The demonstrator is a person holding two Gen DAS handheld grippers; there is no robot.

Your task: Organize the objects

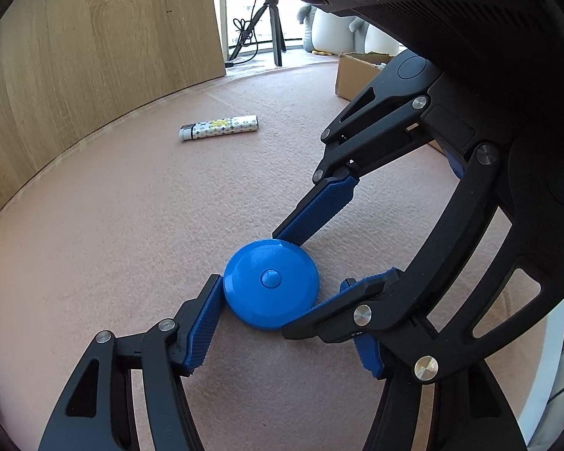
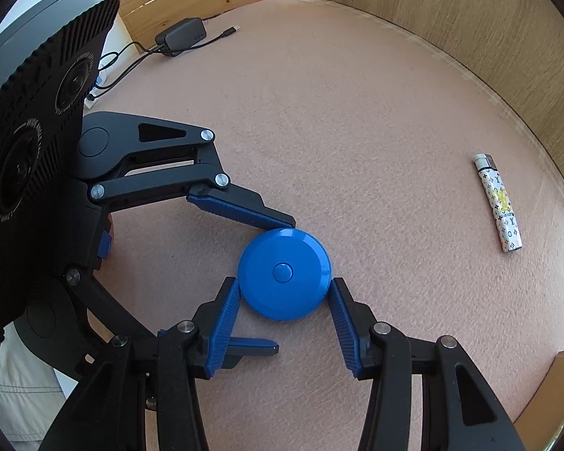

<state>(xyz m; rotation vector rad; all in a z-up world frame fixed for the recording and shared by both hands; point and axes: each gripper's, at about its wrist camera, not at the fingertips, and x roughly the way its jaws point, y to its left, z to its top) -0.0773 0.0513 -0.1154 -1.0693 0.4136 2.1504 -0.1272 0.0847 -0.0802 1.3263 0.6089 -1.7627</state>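
Note:
A round blue disc with a centre button point(image 1: 270, 288) point(image 2: 284, 273) lies flat on the pink felt mat point(image 1: 112, 225). My right gripper point(image 2: 285, 295) closes on it, both blue pads touching its near rim. My left gripper point(image 1: 261, 300) also brackets the disc: its left pad point(image 1: 206, 323) touches the rim, its right finger is hidden behind the right gripper. In the right wrist view one left finger point(image 2: 244, 210) touches the disc's far edge and the other point(image 2: 253, 345) lies on the mat apart from it. A white patterned lighter point(image 1: 219, 127) point(image 2: 499, 203) lies apart.
Wooden panels point(image 1: 94, 37) point(image 2: 470, 30) wall the mat. A black charger with cable point(image 2: 180, 37) lies at the mat's far edge. A cardboard box point(image 1: 361, 73) stands at the far right, with a tripod point(image 1: 270, 26) and plush toys behind.

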